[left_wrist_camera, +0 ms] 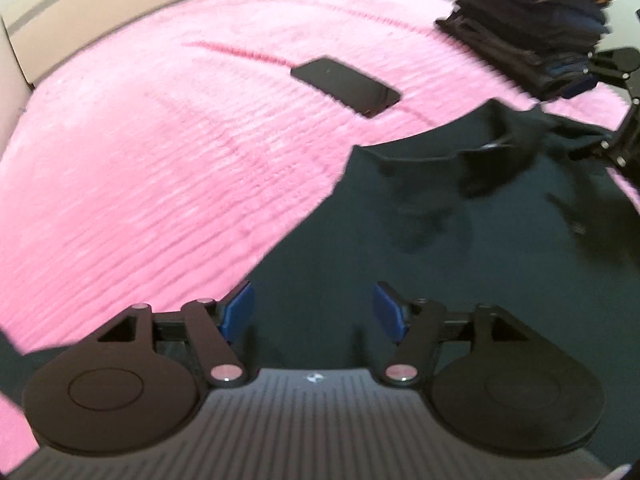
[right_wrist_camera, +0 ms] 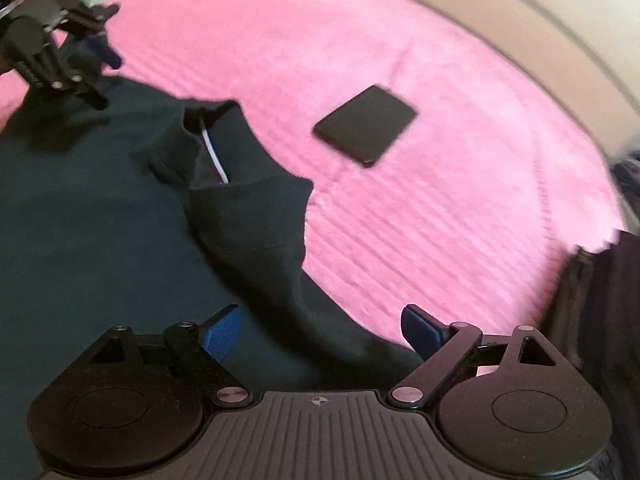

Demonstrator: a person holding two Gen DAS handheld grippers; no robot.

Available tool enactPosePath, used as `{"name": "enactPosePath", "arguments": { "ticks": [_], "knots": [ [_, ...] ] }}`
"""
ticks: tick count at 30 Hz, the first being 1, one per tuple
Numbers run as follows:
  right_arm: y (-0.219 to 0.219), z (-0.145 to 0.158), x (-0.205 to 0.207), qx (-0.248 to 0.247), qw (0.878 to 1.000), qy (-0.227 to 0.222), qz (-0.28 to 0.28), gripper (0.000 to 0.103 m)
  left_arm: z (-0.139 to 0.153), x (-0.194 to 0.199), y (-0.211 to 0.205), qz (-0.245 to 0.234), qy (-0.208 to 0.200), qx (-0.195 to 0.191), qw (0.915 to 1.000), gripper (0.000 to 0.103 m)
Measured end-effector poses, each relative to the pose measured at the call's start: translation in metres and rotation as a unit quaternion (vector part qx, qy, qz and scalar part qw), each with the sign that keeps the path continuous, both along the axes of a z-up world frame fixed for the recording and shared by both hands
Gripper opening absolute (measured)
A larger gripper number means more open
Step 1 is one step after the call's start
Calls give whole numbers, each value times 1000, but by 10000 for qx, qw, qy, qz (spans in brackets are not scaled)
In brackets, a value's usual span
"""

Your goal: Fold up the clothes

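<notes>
Presently: one dark shirt, laid out on a pink blanket. In the left wrist view it fills the lower right, from about 2 o'clock round to 6; in the right wrist view it fills the lower left, from 6 to 10. Collar lies at the far edge, open, with a white strip showing inside. One sleeve lies folded or bunched along the edge nearest the right gripper.

Left gripper: jaws apart at a middling width, nothing between the blue pads, hovering over the shirt's left border where cloth meets blanket. Right gripper: jaws wide, nothing held, over the shirt's right border, the sleeve passing beneath.

Other items: black phone flat on the blanket, at 12 o'clock from the collar, apart from the shirt. Stack of folded dark clothes at 1 o'clock in the left wrist view, beyond the shirt. Beige headboard round the far rim.

Step in hand, by judgement: shirt spread out, both claws empty and placed at opposite sides, so a fresh pinch for a fold looks due. Next move calls for each claw to drop onto its edge of the cloth, close on a single layer without catching the blanket pile, and carry evenly so the fold lands square. Frames are blurred; finer creases cannot be told.
</notes>
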State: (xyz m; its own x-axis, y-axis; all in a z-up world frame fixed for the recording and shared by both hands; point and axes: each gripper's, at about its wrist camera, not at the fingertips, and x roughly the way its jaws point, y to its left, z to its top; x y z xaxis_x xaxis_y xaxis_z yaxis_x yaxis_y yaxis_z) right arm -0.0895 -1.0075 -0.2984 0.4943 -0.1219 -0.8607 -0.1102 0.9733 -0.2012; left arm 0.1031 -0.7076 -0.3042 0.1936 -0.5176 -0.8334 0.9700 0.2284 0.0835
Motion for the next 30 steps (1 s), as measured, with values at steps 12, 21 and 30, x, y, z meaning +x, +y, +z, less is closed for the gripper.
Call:
{"name": "enactPosePath", "arguments": {
  "ticks": [12, 21, 30],
  "knots": [
    [-98, -1, 8, 921, 9698, -951, -2048, 89, -12, 36, -23, 906, 0, 195, 9957, 58],
    [-78, 1, 1, 1806, 9717, -898, -1233, 89, -26, 23, -95, -413, 586, 336, 9969, 59],
    [-55, -21, 56, 1092, 9878, -571, -955, 29, -11, 10, -103, -598, 264, 515, 9965, 5]
  ]
}}
